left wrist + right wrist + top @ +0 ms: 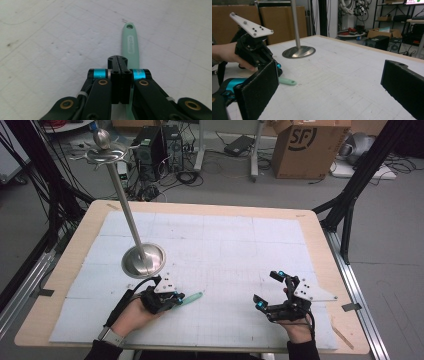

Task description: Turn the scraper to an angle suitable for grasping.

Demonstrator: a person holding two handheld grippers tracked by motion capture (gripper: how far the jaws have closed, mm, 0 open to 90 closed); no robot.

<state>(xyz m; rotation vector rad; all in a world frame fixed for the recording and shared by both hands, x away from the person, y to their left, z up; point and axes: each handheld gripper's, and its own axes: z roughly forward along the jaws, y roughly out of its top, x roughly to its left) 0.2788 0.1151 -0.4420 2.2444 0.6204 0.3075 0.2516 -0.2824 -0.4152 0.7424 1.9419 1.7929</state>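
A mint-green handle point(194, 296) with a hole at its tip lies flat on the white gridded mat point(225, 240). My left gripper point(176, 297) rests over its near end. In the left gripper view the jaws are pressed together, and the handle point(130, 42) runs out from under the left gripper point(117, 58), just right of its tips. My right gripper point(267, 288) is at the front right with its jaws wide apart and nothing between them. The right gripper view looks across the mat, past the right gripper point(332, 87), at the handle point(287, 81) and the left gripper point(262, 60).
A metal stand with a round base point(143, 259) and a tall pole topped by a ball point(102, 139) stands just beyond my left hand; its base point(298, 52) is left of centre. The wooden table edge point(320, 225) borders the mat. A cardboard box point(310, 147) sits on the floor behind.
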